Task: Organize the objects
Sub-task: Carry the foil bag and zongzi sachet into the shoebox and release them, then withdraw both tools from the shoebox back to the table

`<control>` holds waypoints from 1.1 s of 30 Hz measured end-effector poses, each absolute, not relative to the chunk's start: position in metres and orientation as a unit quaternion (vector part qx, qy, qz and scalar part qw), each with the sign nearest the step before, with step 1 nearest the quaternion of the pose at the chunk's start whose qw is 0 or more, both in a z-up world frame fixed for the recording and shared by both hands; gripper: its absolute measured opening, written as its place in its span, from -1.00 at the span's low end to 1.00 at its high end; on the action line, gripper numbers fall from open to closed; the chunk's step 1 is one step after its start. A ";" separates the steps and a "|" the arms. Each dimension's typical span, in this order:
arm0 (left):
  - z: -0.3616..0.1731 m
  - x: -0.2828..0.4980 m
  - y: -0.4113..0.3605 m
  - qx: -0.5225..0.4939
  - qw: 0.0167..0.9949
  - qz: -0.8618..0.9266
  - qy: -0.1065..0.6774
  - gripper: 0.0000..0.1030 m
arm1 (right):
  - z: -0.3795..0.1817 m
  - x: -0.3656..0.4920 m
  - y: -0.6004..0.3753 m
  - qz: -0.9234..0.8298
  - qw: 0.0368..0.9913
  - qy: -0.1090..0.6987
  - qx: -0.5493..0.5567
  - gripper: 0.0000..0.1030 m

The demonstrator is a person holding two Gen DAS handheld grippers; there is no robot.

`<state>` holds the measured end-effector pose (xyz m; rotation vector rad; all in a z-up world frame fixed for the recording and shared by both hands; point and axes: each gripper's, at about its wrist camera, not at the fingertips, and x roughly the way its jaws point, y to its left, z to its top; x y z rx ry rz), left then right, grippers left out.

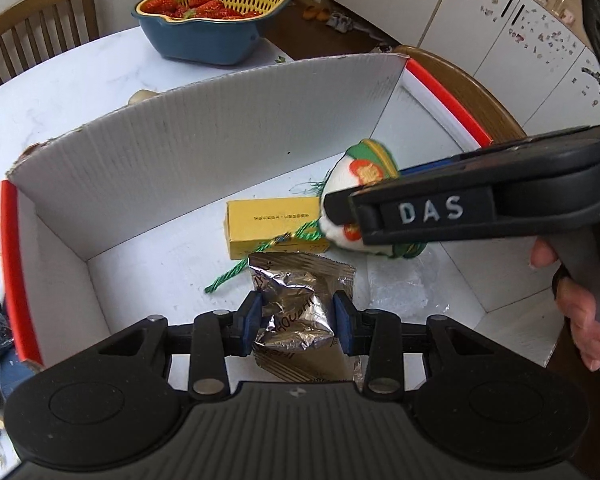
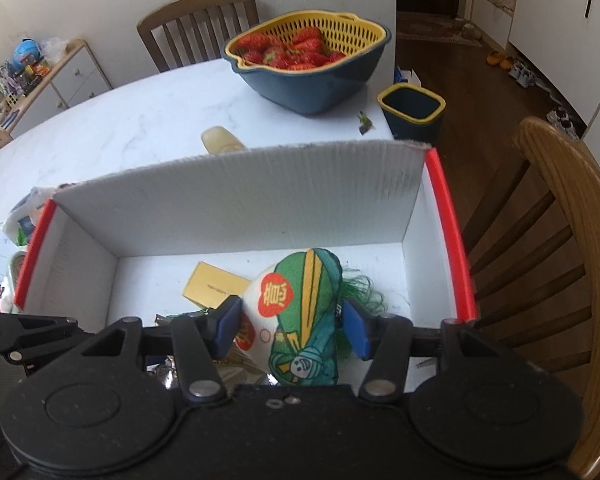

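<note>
Evidently both tools reach down into the white cardboard box point(image 1: 188, 152) to deposit things: the left tool point(image 1: 298, 318) pinches a foil snack packet point(image 1: 296, 312), the right tool point(image 2: 292, 328) clamps an embroidered sachet point(image 2: 300, 312), near a yellow carton point(image 1: 272, 228) on the box floor.

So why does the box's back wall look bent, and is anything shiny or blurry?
Left wrist view: the fisheye lens bows the box wall, and the foil packet glints. Right wrist view: the wall bows less; picture sharp, soft daylight.
</note>
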<state>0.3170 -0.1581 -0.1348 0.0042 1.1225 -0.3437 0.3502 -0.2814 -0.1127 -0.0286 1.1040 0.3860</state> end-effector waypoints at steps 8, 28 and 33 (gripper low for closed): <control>-0.141 0.325 -0.160 -0.011 0.818 -0.157 0.554 -0.22 | -0.116 0.353 -0.282 0.186 0.830 0.526 -0.003 0.08; -0.104 0.303 -0.147 -0.027 0.845 -0.166 0.508 0.28 | -0.089 0.332 -0.287 0.196 0.842 0.504 0.004 0.42; -0.087 0.288 -0.135 -0.029 0.855 -0.171 0.489 0.28 | -0.071 0.318 -0.289 0.199 0.850 0.488 0.010 0.43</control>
